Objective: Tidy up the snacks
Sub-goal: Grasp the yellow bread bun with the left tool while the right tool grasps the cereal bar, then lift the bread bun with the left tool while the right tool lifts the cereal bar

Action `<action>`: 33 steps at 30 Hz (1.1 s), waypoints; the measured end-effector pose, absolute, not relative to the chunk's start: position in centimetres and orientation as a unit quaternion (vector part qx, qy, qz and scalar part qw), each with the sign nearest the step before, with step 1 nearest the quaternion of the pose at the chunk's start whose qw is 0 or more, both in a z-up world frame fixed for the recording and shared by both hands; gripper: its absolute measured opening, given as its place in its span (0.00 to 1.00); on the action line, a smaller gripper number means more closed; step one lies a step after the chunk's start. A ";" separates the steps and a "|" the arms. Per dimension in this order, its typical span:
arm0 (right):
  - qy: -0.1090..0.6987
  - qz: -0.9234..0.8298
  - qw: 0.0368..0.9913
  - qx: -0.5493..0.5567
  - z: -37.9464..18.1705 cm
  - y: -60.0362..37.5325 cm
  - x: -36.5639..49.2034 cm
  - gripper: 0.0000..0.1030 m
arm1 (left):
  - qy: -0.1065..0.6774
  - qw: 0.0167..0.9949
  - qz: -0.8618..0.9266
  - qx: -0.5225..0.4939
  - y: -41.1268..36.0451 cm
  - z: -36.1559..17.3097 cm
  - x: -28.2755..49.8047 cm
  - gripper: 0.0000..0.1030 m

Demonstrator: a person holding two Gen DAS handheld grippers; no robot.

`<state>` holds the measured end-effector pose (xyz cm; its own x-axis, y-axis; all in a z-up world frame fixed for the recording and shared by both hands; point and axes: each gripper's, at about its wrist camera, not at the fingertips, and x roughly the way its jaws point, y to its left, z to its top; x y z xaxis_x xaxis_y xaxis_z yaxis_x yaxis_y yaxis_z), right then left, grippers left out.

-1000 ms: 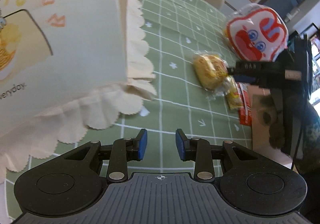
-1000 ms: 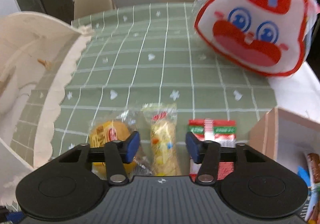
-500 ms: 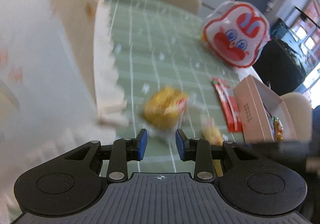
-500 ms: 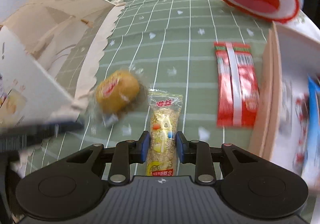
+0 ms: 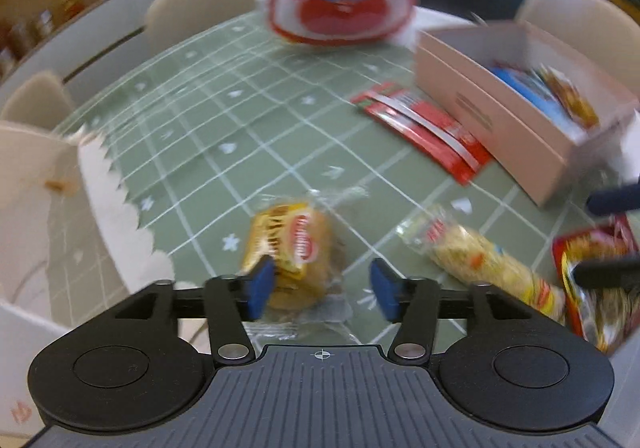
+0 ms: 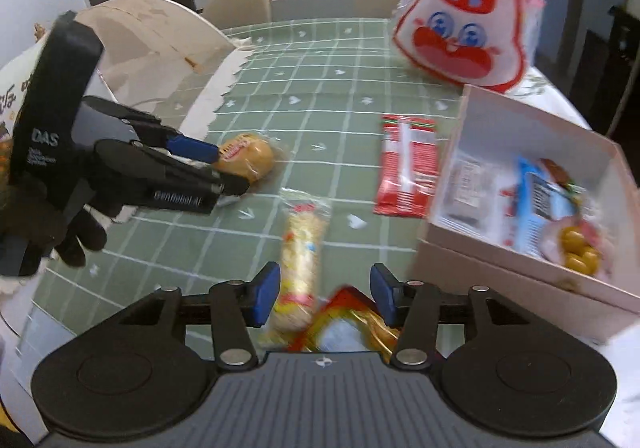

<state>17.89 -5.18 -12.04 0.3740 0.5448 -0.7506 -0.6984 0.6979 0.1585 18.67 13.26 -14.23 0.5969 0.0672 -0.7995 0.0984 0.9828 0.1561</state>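
The left tool [image 5: 322,290] stands open, its blue pads on either side of a round yellow bun in a clear wrapper [image 5: 294,248] that lies on the green grid-patterned surface [image 5: 224,120]; from the right wrist view the same tool [image 6: 208,168] reaches the bun [image 6: 248,156] from the left, one pad at its near edge. The right tool [image 6: 324,294] is open too, hovering over the near end of a long cracker stick pack [image 6: 302,248] and a red-and-gold foil packet [image 6: 344,328] that is blurred below it. A red sachet strip [image 6: 408,164] lies flat further out, just beside the open pink cardboard box [image 6: 472,268], which holds a blue packet [image 6: 534,216] and small golden sweets [image 6: 580,254]. A large rabbit-face snack bag [image 6: 460,24] stands at the far side of the surface. A cream paper box with a scalloped edge [image 5: 116,208] sits to the left of the bun.
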 end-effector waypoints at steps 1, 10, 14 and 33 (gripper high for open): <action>0.413 0.373 0.825 -0.092 -12.1 -5.7 17.7 0.52 | 0.448 0.889 -0.014 0.089 13.2 -14.2 18.6 0.62; 0.425 0.311 0.845 -0.089 -13.7 -10.0 16.1 0.58 | 0.462 0.885 0.031 -0.049 18.0 -14.1 21.4 0.58; 0.431 0.303 0.846 -0.083 -13.9 -11.1 15.5 0.62 | 0.461 0.884 0.034 -0.065 18.4 -15.4 22.1 0.62; 0.396 0.368 0.830 -0.137 -13.2 -5.5 14.9 0.77 | 0.480 0.868 0.065 -0.114 13.0 -14.7 8.6 0.57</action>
